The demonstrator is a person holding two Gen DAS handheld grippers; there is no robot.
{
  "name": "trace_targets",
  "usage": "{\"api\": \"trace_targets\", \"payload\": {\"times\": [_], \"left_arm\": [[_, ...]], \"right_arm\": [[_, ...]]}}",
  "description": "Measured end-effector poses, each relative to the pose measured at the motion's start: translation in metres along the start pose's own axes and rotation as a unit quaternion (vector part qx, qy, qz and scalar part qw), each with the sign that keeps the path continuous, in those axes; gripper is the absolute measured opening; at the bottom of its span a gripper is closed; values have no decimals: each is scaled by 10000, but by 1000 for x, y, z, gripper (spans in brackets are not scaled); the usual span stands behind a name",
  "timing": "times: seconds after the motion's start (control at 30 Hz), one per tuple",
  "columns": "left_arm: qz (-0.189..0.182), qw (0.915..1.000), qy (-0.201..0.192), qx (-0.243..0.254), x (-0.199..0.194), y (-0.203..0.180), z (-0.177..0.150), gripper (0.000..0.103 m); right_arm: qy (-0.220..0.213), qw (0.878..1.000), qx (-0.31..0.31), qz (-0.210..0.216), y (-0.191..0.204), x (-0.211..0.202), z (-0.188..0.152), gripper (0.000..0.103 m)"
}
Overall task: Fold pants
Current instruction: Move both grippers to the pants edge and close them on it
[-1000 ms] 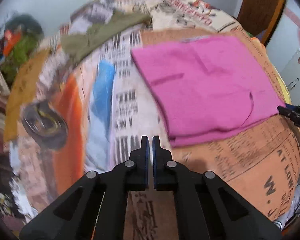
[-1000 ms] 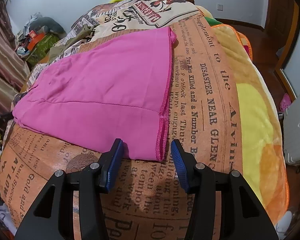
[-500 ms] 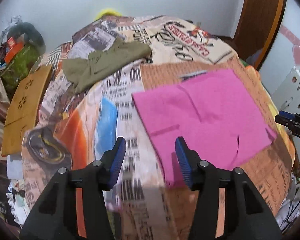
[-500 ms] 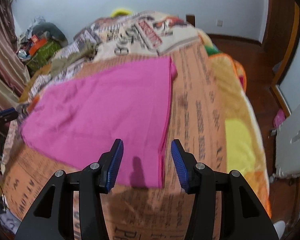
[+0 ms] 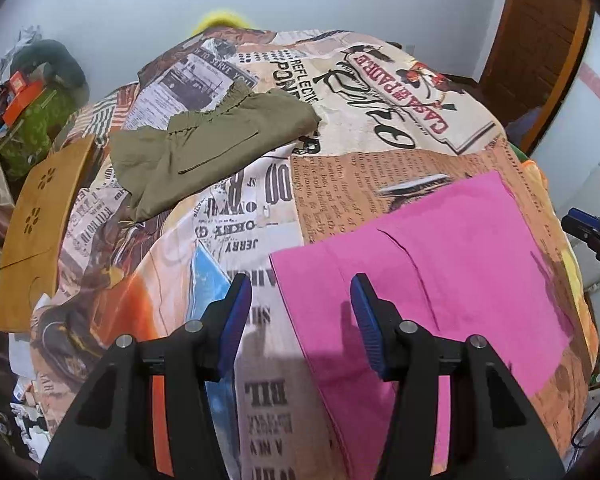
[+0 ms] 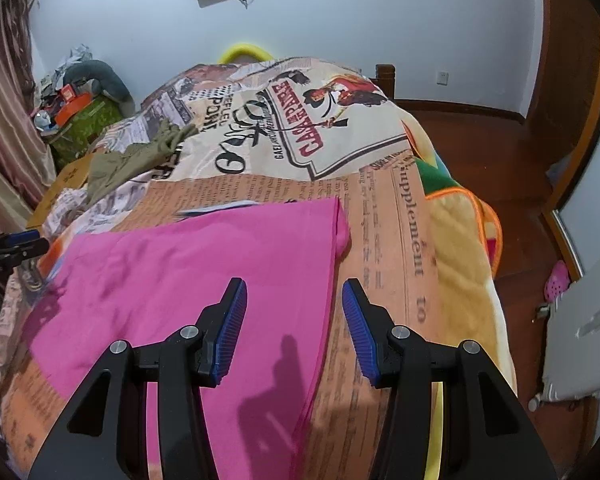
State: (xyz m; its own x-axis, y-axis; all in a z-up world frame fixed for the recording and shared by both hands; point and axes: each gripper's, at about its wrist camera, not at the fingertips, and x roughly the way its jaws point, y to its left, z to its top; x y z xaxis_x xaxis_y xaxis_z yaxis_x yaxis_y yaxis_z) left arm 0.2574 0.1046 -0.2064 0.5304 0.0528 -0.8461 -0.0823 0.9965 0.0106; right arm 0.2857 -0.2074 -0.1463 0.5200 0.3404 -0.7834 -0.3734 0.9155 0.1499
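Note:
The pink pants (image 5: pixel 440 280) lie folded flat in a rectangle on the newspaper-print bedspread (image 5: pixel 260 200); they also show in the right wrist view (image 6: pixel 204 272). My left gripper (image 5: pixel 300 316) is open and empty, raised above the pants' left edge. My right gripper (image 6: pixel 292 320) is open and empty, raised above the pants' right edge. Each gripper shows at the far edge of the other's view: the right gripper (image 5: pixel 592 236) and the left gripper (image 6: pixel 12 248).
Olive-green pants (image 5: pixel 204 148) lie crumpled at the far left of the bed, also in the right wrist view (image 6: pixel 136 156). A wooden board (image 5: pixel 40 220) leans at the bed's left side. Clutter (image 6: pixel 76 112) sits by the curtain. A white appliance (image 6: pixel 580 328) stands right.
My left gripper opened and lifted away from the bed. My right gripper stayed open and also rose and drew back. The pink pants stay flat on the bed.

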Motion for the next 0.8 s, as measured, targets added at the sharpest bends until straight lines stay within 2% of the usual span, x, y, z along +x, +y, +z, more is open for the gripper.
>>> {"api": "trace_targets", "payload": {"times": [0.17,0.3,0.37,0.6,0.67,0.7,0.73,0.8], "left_arm": [[-106,9997,212,-73,30,6,4,51],[-262,9986,406,-194,50,11,7,44],[-387,9982,388,-232,56,12,7,44],[-610,9946,605,-576,72,20,5,44],[-725,9934,618,-646,72,21,5,37],[-761,9929,621,-665,72,21,4,18],[-613,9942,595,-650,71,19,4,3],[-462,9954,644,-546,74,13,3,3]], "right_arm": [[181,9998,70,37,-12,41,19,46],[268,9996,110,54,-21,69,34,46],[328,9994,108,39,-25,82,39,46],[612,9977,223,198,-34,125,43,46],[559,9977,241,281,-34,127,39,46],[574,9978,144,290,-31,128,37,40],[559,9979,73,322,-29,128,37,32],[548,9981,-35,275,-25,129,36,25]]}}
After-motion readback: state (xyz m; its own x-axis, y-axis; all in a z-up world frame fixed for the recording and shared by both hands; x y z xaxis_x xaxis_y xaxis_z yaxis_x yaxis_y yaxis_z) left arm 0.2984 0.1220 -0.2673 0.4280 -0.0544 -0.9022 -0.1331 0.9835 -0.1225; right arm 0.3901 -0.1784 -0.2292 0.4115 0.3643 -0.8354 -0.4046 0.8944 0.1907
